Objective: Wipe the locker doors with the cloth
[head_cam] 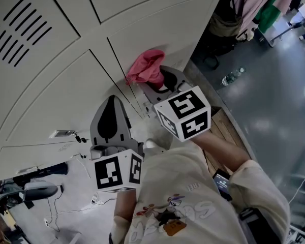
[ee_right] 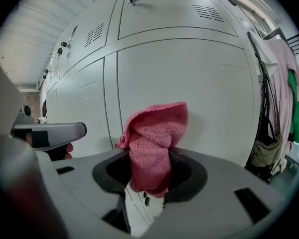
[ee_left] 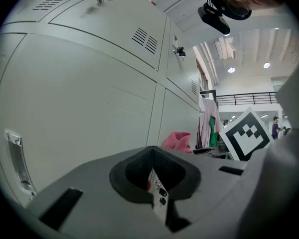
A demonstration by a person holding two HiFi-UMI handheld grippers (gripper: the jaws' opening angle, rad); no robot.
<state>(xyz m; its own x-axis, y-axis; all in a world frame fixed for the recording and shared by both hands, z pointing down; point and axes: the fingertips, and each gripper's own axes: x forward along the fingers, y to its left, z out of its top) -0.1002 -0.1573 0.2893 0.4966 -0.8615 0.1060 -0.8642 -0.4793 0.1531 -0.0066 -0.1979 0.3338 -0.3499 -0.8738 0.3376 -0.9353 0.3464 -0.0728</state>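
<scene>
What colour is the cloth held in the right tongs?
Pink cloth, with a woven texture; clearest in the right gripper view.

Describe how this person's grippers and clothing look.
The left gripper and right gripper are grey plastic, each claw lined in black. Each carries a white cube with black square markers. The person wears a cream T-shirt with a cartoon print.

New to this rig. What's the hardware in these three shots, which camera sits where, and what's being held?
No robot here: a person holds hand tongs in each hand. One picture comes from a camera on the person's head, looking down. The other two come from cameras riding on the tongs, looking along the jaws. The black-and-white cubes are part of the tongs. The right tongs pinch a pink cloth in front of the grey locker doors. The left tongs are shut on nothing.
</scene>
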